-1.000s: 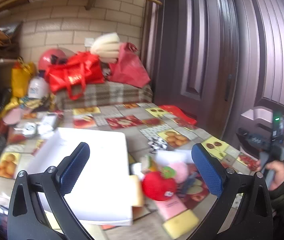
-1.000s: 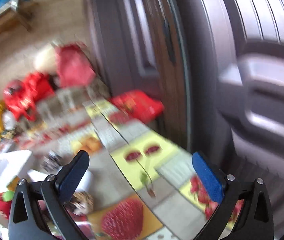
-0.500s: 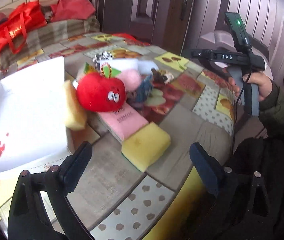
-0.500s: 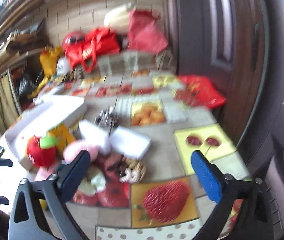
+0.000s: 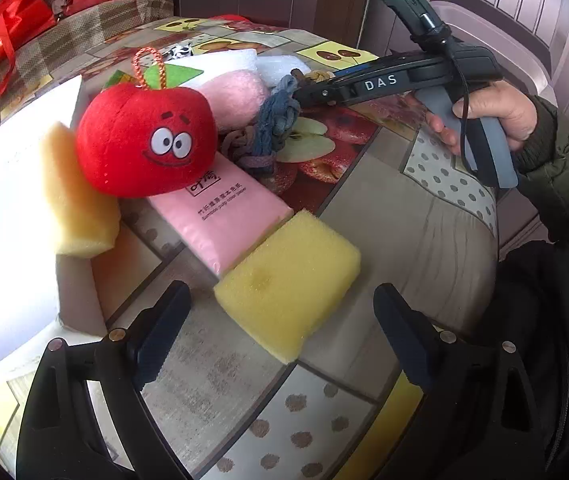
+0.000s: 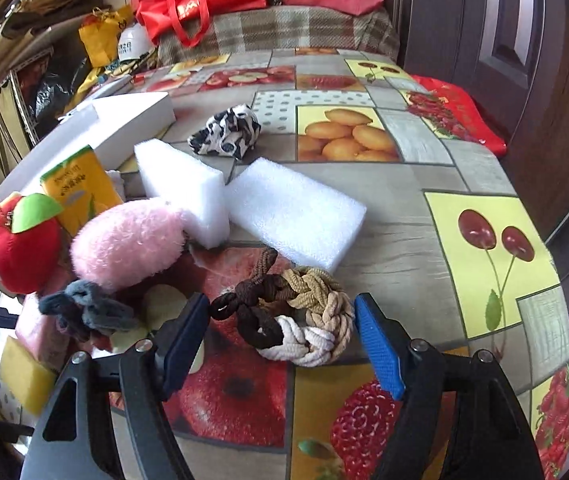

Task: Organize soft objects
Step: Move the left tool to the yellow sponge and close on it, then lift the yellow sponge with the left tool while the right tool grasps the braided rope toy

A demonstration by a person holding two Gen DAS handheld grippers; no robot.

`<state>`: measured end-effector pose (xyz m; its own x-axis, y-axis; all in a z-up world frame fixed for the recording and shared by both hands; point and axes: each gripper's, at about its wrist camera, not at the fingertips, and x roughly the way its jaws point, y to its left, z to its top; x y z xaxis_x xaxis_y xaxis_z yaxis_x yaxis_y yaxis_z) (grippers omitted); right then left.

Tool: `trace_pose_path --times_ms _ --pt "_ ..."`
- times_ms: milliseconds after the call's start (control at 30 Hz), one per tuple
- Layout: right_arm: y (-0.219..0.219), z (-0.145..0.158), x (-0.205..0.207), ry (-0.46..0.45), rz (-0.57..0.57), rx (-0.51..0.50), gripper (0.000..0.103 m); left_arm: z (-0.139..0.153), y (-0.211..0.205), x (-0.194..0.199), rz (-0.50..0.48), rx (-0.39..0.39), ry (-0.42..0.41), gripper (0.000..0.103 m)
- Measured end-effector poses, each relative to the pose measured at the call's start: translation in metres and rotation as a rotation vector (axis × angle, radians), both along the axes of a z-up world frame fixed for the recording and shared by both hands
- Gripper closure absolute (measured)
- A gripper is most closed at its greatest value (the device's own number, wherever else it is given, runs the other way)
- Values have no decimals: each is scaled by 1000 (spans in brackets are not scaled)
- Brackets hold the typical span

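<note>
**Both claws closing over soft things on the desk**

Your left claw (image 5: 276, 312) is wide and narrowing, its jaws either side of the near corner of the yellow sponge (image 5: 288, 280), pads not yet on it. Your right claw (image 6: 282, 332) is narrowing around the braided hair ties (image 6: 284, 312), which lie on the desk (image 6: 404, 208) between the jaws, untouched. The red apple plush (image 5: 144, 140) rests on a pink tissue pack (image 5: 220, 208).

Yellow sponge (image 5: 287, 283) between closing gripper (image 5: 280, 320) jaws
</note>
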<state>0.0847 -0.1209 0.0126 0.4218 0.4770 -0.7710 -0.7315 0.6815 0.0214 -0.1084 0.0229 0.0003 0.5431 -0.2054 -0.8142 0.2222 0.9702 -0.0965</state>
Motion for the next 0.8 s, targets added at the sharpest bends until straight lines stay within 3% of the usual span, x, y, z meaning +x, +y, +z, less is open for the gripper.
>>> trace_pose_path --times_ms 100,200,267,300,367,467,567,700,800 --pt "1 -1 6 9 -4 -2 28 1 -3 6 -18 7 4 21" --pt "2 -2 8 3 -5 -12 28 2 -5 5 -25 25 -5 44" --pt "3 -3 4 -19 8 -30 29 3 -1 3 -16 -7 -6 52" --pt "4 -3 4 -23 15 -34 39 4 2 0 -12 -26 -9 54" --pt "4 -1 -1 -31 44 -17 63 4 3 -6 -6 -40 -16 56" --pt "-2 1 -5 -18 53 8 68 9 3 -16 14 -38 -37 56" --pt "-13 6 -13 -10 55 48 71 28 12 -27 60 -42 -107 56" --pt "-25 22 -26 -28 53 122 71 66 32 -37 182 -3 -261 56" --pt "-38 51 -35 -89 37 224 71 99 54 -41 280 33 -374 56"
